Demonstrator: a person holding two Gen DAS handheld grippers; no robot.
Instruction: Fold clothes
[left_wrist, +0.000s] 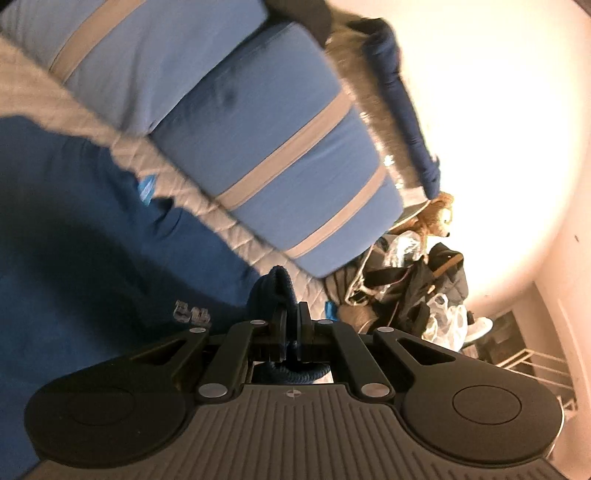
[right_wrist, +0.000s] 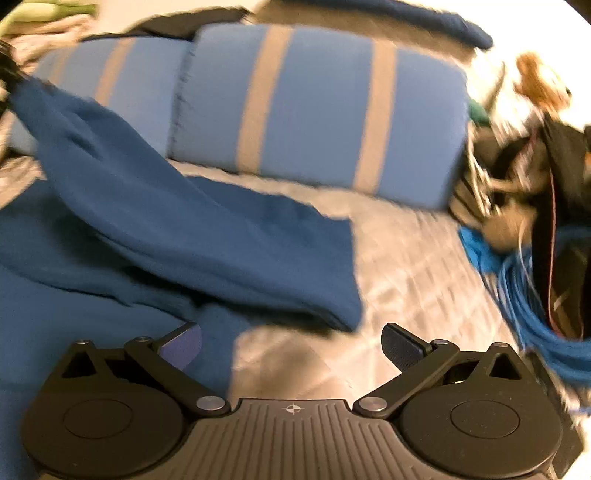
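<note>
A dark blue garment (left_wrist: 81, 236) lies spread on a grey quilted bed cover (left_wrist: 221, 218). My left gripper (left_wrist: 291, 314) is shut on a bunched fold of the blue garment, which sticks up between its fingers. In the right wrist view the same garment (right_wrist: 207, 236) is stretched up toward the upper left, its folded part lying over the cover (right_wrist: 399, 266). My right gripper (right_wrist: 291, 345) is open and empty, just above the garment's edge and the cover.
Two blue pillows with grey stripes (left_wrist: 266, 147) (right_wrist: 317, 110) lie at the head of the bed. A heap of bags, a soft toy (left_wrist: 439, 214) and coiled blue cable (right_wrist: 524, 295) sits at the bed's right side. A pale wall (left_wrist: 498, 110) is beyond.
</note>
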